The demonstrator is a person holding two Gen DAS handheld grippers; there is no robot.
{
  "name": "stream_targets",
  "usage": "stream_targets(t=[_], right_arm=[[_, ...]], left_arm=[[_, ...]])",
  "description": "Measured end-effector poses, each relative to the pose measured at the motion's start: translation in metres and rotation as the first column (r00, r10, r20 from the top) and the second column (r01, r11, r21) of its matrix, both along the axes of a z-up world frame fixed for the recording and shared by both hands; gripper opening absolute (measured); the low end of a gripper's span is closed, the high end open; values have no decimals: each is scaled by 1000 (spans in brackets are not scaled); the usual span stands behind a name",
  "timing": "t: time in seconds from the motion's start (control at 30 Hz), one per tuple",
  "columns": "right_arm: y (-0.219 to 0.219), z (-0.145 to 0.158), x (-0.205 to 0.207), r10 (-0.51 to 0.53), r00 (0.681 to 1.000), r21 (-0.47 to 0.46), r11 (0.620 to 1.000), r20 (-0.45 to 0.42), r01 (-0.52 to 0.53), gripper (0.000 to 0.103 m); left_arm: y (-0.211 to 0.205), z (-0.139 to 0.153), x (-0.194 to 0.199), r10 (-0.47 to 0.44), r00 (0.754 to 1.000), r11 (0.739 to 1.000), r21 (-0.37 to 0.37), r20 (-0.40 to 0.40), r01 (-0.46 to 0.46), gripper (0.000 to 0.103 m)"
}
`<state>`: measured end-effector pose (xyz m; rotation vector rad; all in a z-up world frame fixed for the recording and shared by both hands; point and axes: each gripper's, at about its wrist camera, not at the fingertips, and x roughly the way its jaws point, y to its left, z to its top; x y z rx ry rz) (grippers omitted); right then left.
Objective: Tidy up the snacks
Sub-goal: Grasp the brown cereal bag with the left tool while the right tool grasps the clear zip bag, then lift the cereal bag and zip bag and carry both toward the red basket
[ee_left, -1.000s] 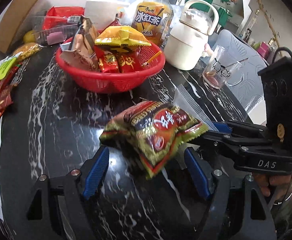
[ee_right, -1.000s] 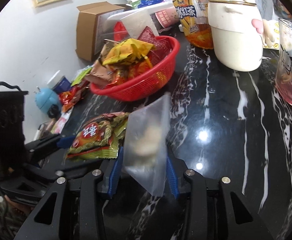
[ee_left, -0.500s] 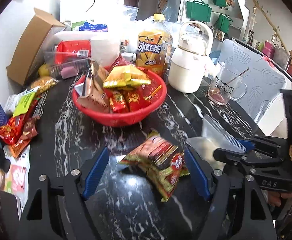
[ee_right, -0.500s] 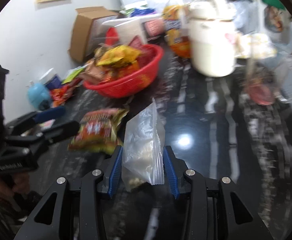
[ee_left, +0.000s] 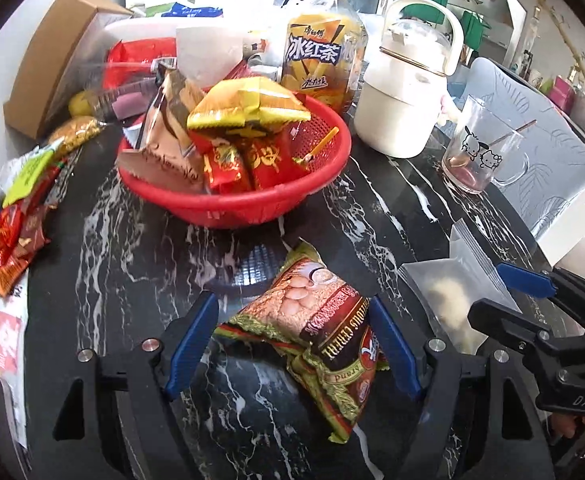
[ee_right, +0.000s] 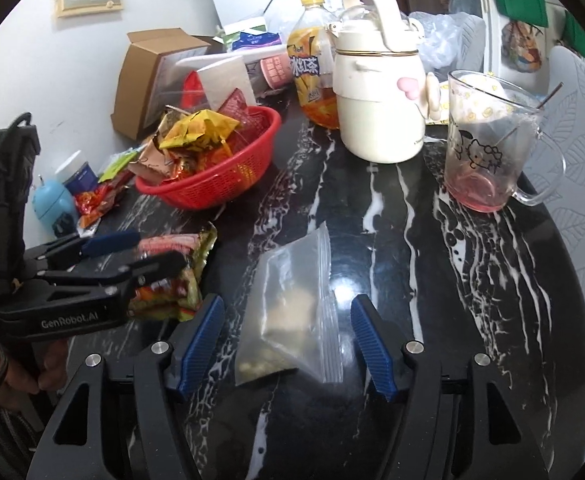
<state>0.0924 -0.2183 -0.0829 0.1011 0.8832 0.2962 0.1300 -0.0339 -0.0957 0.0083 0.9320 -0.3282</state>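
Snacks first: the cereal packet (ee_left: 316,336) sits between the left gripper (ee_left: 292,344) jaws, which are spread wide. One blue pad looks right up against its edge, the other is clear of it, so nothing's clamped as far as I can tell. The right gripper (ee_right: 286,340) jaws are opening, with the zip bag (ee_right: 296,312) lying flat on the bench (ee_right: 472,280) between them, pads clear of it. So this looks like the let-go step, both items parked side by side. Further out, the red basket (ee_left: 252,208) is already heaped with packets. My guess for the next move: re-grab one item and carry it over the basket rim.
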Motion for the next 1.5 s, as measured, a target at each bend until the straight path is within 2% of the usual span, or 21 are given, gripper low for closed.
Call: stream_targets(t=[0.27, 0.43, 0.6, 0.67, 0.73, 0.8, 0.9, 1.0, 1.2, 1.23, 1.27, 1.33, 1.4, 1.47, 1.5], right_arm=[[8, -8, 13, 37, 999, -33, 999, 3, -37, 67], [4, -11, 20, -5, 1000, -48, 999, 15, 6, 65], [-1, -10, 20, -8, 1000, -12, 1000, 13, 8, 61], [0, -7, 19, 1, 1000, 15, 1000, 18, -2, 61], [2, -4, 17, 9, 1000, 22, 1000, 25, -9, 61], [6, -2, 16, 16, 999, 8, 1000, 30, -16, 61], [10, -4, 17, 19, 999, -25, 1000, 30, -18, 61], [10, -11, 19, 2, 1000, -55, 998, 4, -2, 61], [6, -22, 21, -9, 999, -48, 999, -34, 8, 61], [5, -22, 21, -8, 999, -40, 999, -34, 7, 58], [5, -23, 21, -3, 999, -32, 999, -40, 2, 48], [4, -25, 22, 1, 999, -19, 1000, -46, -2, 45], [3, -26, 23, 6, 999, 2, 1000, -54, -6, 44], [4, -26, 24, 17, 998, 23, 1000, -67, -15, 42], [4, -27, 24, 23, 997, 34, 999, -75, -20, 42]], left_arm=[[7, -3, 0, -18, 1000, 999, -37, -20, 17, 79], [13, -4, -1, -12, 999, 999, -47, -42, 10, 79], [19, 4, -13, 6, 1000, 998, 68, 5, -6, 79], [19, 10, -22, 9, 998, 988, 154, 59, -18, 79], [20, 12, -28, 2, 997, 978, 209, 76, -18, 79], [24, 14, -31, 5, 998, 982, 189, 66, -17, 79], [29, 15, -31, 4, 999, 994, 106, 39, -9, 79], [24, 13, -24, 16, 1000, 996, 84, 17, -17, 79], [22, -9, 1, 73, 990, 997, -8, -120, -75, 79], [23, -11, 2, 76, 989, 997, -16, -130, -79, 79], [22, -14, 5, 79, 987, 996, -23, -137, -83, 79], [20, -14, 5, 89, 990, 996, 3, -110, -89, 79], [14, -15, 5, 81, 992, 996, 42, -96, -77, 60], [5, -15, 2, 61, 996, 993, 102, -67, -54, 55], [5, -16, 1, 54, 996, 993, 104, -65, -47, 53]])
